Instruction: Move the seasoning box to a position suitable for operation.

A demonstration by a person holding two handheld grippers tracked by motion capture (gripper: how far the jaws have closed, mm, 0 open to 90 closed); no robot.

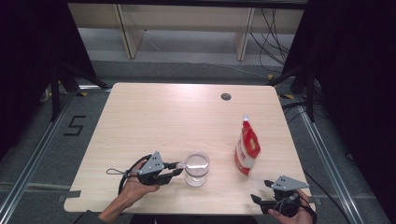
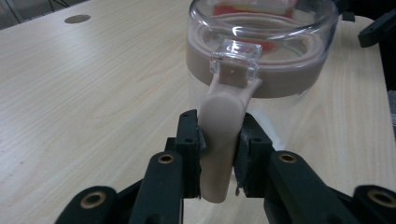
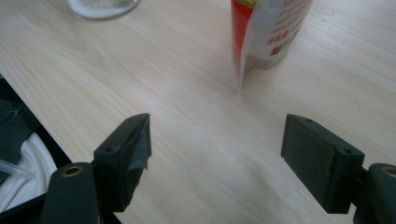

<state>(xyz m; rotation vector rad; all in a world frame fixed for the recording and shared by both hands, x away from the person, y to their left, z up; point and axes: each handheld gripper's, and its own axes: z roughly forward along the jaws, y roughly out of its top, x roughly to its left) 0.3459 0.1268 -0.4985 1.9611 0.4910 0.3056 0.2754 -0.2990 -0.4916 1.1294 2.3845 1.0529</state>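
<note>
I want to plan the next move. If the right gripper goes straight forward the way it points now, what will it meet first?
Probably the red and white pouch. The right gripper has open jaws over bare table, and the pouch stands ahead, slightly right of centre. Depth is unclear, so it might graze only the pouch's left edge.

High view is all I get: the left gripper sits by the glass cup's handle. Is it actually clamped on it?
Observer: Yes. In the left gripper view, the left gripper has both pads pressed on the cup's beige handle.
Operator: Anything in the cup?
Observer: The cup looks empty; a beige band runs round it below the rim.
Operator: And the right gripper?
Observer: The right gripper has its jaws wide apart with bare table between them, and the red and white pouch stands beyond, untouched.
</note>
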